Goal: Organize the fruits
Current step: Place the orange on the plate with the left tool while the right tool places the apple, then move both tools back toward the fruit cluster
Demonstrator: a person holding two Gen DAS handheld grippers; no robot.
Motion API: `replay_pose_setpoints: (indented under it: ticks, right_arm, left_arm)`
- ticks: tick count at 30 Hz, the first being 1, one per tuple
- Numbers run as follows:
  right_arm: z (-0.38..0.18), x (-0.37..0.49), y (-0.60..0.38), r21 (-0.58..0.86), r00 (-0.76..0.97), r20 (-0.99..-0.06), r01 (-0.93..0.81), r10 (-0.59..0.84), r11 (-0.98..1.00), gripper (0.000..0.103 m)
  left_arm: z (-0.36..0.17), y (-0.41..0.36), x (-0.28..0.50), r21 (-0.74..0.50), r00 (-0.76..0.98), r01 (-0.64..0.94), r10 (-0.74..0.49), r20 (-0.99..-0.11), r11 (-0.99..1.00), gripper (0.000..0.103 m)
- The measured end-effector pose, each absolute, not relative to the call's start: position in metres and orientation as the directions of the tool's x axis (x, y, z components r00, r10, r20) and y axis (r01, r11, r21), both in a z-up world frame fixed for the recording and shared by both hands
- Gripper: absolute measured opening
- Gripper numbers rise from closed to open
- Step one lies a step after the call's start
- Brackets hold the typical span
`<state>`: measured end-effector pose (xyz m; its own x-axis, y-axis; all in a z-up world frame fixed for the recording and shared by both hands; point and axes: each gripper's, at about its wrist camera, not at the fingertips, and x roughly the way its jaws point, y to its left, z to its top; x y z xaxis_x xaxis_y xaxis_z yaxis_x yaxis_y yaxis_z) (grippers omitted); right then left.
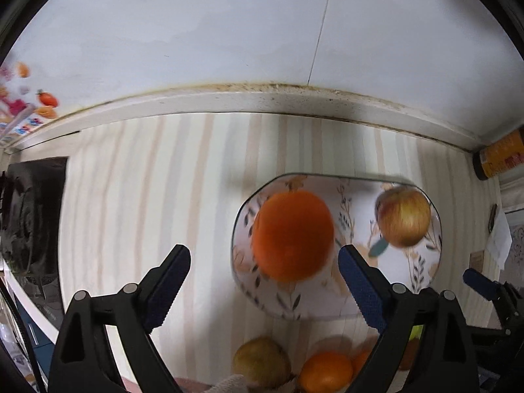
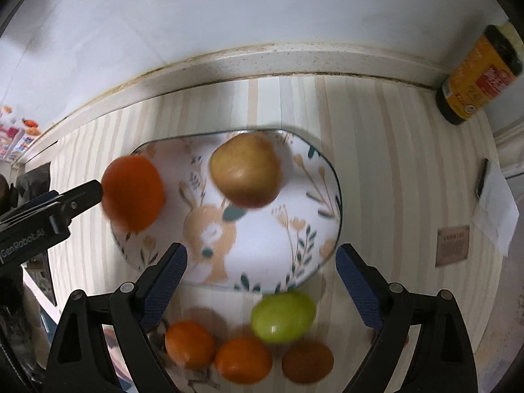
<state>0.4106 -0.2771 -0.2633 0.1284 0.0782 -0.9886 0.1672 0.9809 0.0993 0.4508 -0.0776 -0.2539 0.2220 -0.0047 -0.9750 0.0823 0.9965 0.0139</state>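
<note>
Left wrist view: left gripper (image 1: 264,267) spread wide, gripping nothing, tilted down over the striped counter (image 1: 147,196), blue-padded fingers (image 1: 167,281) either side of a large orange (image 1: 292,234). Orange blurred, sitting on or just above the near-left part of the floral plate (image 1: 353,301); contact with the plate hard to judge, possibly still in the air. Apple (image 1: 403,216) on the plate's far-right side, well apart from the orange. Below the fingers, partly cut off by the frame edge: a brownish-green fruit (image 1: 260,365) and a smaller orange (image 1: 326,373) on the counter near the plate's front rim. Right wrist view: right gripper (image 2: 261,267) likewise splayed open and empty, angled down over the plate's front edge. Green fruit (image 2: 283,316) just beside the plate's near rim, between the fingers; three small oranges (image 2: 243,359) in a row nearer the camera, the rightmost dark and smeared. Left gripper's black fingertip entering from the left, next to the large orange at the plate's left edge; touching or just apart, unclear. Yellow-labelled jar (image 2: 479,75) at the far right by the white wall (image 2: 229,16); folded paper (image 2: 496,209) and a small brown card (image 2: 452,245) on the counter to the right, print unreadable.
</note>
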Motion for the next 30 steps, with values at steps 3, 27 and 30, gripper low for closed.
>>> replay_pose_setpoints:
  ticks: [3, 27, 30]
  right_arm:
    - [-0.245, 0.389, -0.272, 0.102, 0.163, -0.984, 0.169, 0.074, 0.980, 0.094]
    - [-0.103, 0.271, -0.241, 0.082, 0.395, -0.918, 0.145, 0.018, 0.986, 0.094]
    - [-0.094, 0.262, -0.239, 0.105, 0.407, -0.913, 0.143, 0.038, 0.984, 0.094]
  left_arm:
    - [-0.236, -0.077, 0.425, 0.021, 0.256, 0.089, -0.002, -0.967, 0.996, 0.092]
    - [-0.125, -0.066, 0.294, 0.019, 0.444, 0.132, -0.042, -0.895, 0.991, 0.092]
    - [-0.120, -0.061, 0.286, 0.006, 0.449, 0.120, -0.049, -0.892, 0.993, 0.092]
